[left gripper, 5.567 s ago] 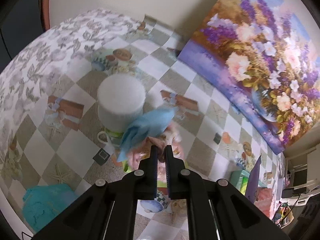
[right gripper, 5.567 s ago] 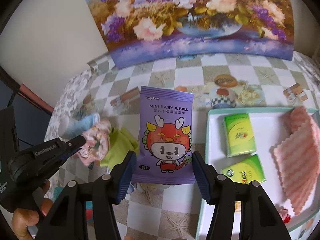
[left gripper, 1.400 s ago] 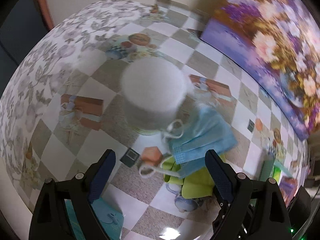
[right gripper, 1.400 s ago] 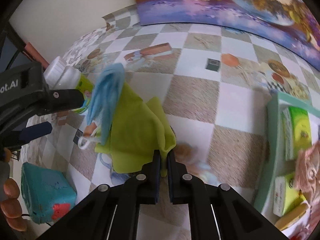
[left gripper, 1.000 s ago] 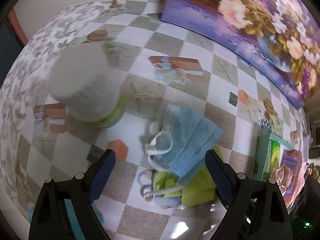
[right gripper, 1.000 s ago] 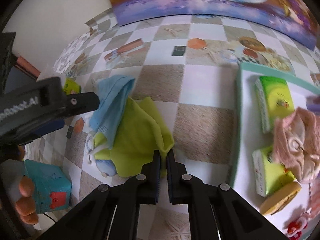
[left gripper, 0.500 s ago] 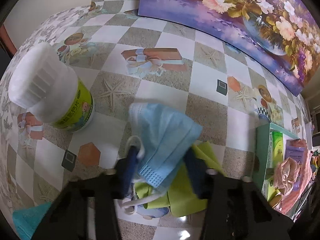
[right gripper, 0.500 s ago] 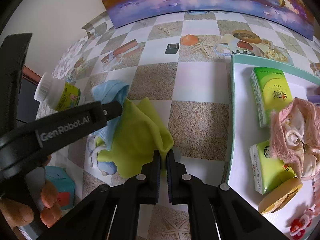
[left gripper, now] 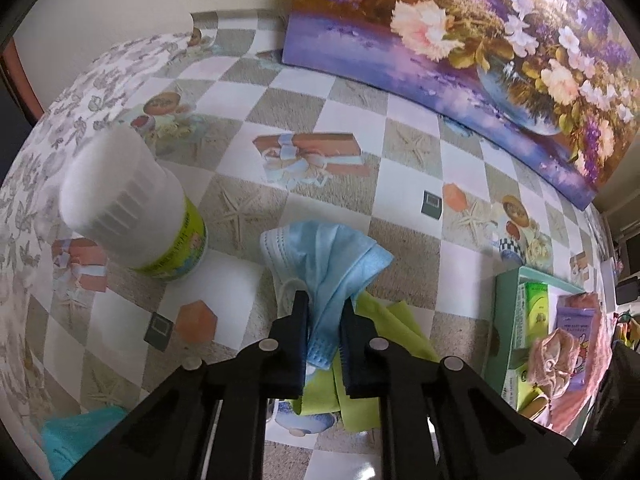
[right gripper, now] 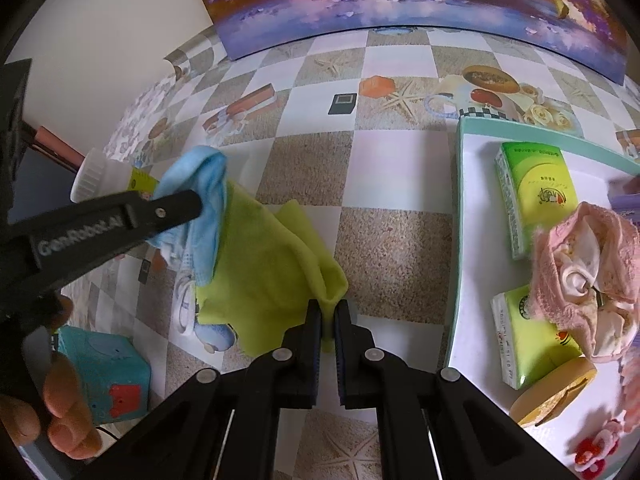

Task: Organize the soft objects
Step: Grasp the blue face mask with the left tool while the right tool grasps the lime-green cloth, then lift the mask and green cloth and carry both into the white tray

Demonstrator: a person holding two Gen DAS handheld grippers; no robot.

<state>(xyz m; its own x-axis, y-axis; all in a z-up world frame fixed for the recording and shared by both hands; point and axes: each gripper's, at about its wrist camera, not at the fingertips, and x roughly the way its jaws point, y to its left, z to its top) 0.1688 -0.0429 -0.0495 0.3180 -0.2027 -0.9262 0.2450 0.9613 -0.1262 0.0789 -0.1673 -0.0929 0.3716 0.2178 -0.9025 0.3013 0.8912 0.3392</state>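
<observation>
Since the earlier frame, left gripper point(left gripper: 323, 312) jaws have just been closing and now pinch the blue face mask point(left gripper: 325, 256), which lies on the green cloth point(right gripper: 268, 276). Right gripper point(right gripper: 327, 316), clamped on the cloth's corner, points steeply down. Risk: mask's ear loops point(right gripper: 182, 312) snag the cloth, dragging it along.

Worktop point(right gripper: 396, 240) has a checkered cloth printed with starfish, gift boxes and teacups. Floral painting point(left gripper: 500, 32) leans on the wall at the far edge. White-capped bottle point(left gripper: 132, 208) with a green label stands upright on the left. Teal box point(right gripper: 104, 376) with a red mark sits at the near left corner. Yellow round disc point(right gripper: 556, 392) lies on the near part of the mint-rimmed tray point(right gripper: 460, 208) to the right.
</observation>
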